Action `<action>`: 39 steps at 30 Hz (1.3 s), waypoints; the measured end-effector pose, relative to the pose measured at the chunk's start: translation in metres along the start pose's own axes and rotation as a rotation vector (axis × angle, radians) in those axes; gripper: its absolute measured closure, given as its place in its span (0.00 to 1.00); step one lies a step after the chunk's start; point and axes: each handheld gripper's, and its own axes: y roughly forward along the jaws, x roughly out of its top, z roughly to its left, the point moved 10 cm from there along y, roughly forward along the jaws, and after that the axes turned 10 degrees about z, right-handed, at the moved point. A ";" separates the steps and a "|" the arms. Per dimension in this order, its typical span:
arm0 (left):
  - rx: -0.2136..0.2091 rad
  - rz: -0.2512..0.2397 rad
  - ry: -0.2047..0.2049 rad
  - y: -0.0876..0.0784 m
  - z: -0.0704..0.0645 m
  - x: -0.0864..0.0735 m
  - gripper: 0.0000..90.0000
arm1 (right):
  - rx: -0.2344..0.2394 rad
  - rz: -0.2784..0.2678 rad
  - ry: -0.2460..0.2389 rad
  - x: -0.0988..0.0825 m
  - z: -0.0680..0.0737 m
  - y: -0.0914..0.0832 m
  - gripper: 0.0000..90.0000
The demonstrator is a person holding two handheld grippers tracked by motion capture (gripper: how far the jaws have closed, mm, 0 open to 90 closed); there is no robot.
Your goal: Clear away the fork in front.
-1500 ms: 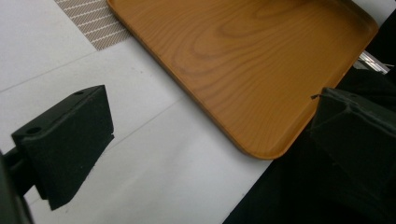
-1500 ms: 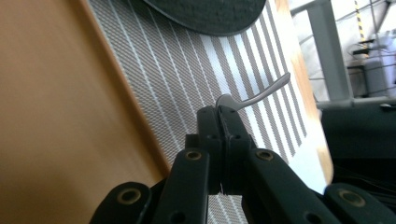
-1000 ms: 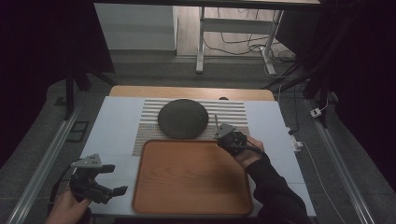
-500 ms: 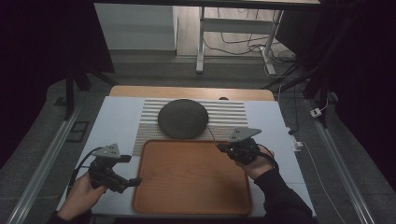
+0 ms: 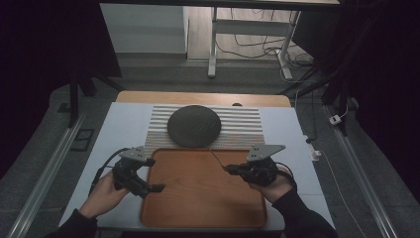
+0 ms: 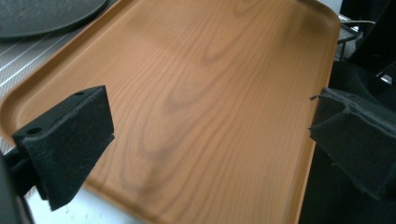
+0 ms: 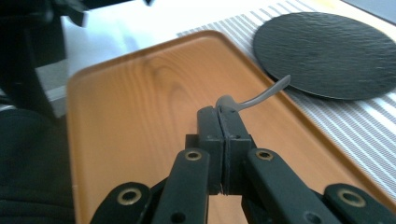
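A wooden tray (image 5: 198, 208) lies at the near middle of the white table. Behind it a black round plate (image 5: 193, 126) rests on a striped mat (image 5: 242, 124). My right gripper (image 5: 229, 169) hovers over the tray's right part, pointing left, shut on a thin grey utensil (image 5: 217, 158). In the right gripper view the utensil (image 7: 264, 95) curves out from the closed jaws (image 7: 223, 114) toward the plate (image 7: 336, 51). My left gripper (image 5: 151, 174) stands open at the tray's left edge. In the left gripper view its jaws (image 6: 210, 126) are spread wide over bare tray wood (image 6: 210, 70).
A wooden strip (image 5: 203, 97) runs along the table's far edge. Beyond it are a table frame's legs (image 5: 213, 44) and cables on the floor. Metal rails (image 5: 44, 173) flank the table on both sides. A white plug (image 5: 337, 119) lies on the floor at the right.
My left gripper has moved up and right from the near left corner to the tray's left edge. My right gripper has come nearer and turned to point left over the tray, utensil still held.
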 end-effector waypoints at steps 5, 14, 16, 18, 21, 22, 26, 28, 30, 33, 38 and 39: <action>-0.001 0.027 0.053 0.009 0.000 0.014 0.00 | 0.068 -0.023 -0.011 0.003 0.016 -0.001 0.99; 0.010 0.072 0.165 0.028 -0.001 0.038 0.00 | 0.198 -0.057 -0.041 0.009 0.046 0.000 0.99; 0.024 0.090 0.199 0.032 -0.001 0.040 0.00 | 0.219 -0.061 -0.047 0.011 0.051 0.000 0.99; 0.015 0.097 0.233 0.037 -0.005 0.043 0.00 | 0.236 -0.059 -0.059 0.012 0.056 0.001 0.99; 0.006 0.116 0.288 0.042 -0.010 0.045 0.02 | 0.260 -0.054 -0.079 0.014 0.063 0.003 0.99; 0.005 0.124 0.306 0.044 -0.011 0.046 0.04 | 0.266 -0.055 -0.086 0.014 0.065 0.004 0.99; 0.000 0.156 0.383 0.050 -0.017 0.045 0.26 | 0.303 -0.042 -0.123 0.015 0.076 0.006 0.99; -0.013 0.169 0.404 0.051 -0.020 0.044 0.32 | 0.309 -0.037 -0.133 0.015 0.077 0.006 0.99; -0.012 0.180 0.433 0.051 -0.021 0.042 0.43 | 0.321 -0.034 -0.144 0.015 0.079 0.006 0.99; -0.033 0.187 0.460 0.050 -0.023 0.040 0.57 | 0.334 -0.027 -0.157 0.014 0.081 0.006 0.99; -0.074 0.202 0.530 0.048 -0.031 0.038 0.76 | 0.360 -0.020 -0.178 0.014 0.083 0.005 0.99; -0.084 0.204 0.544 0.049 -0.033 0.037 0.80 | 0.362 -0.017 -0.183 0.013 0.083 0.005 0.99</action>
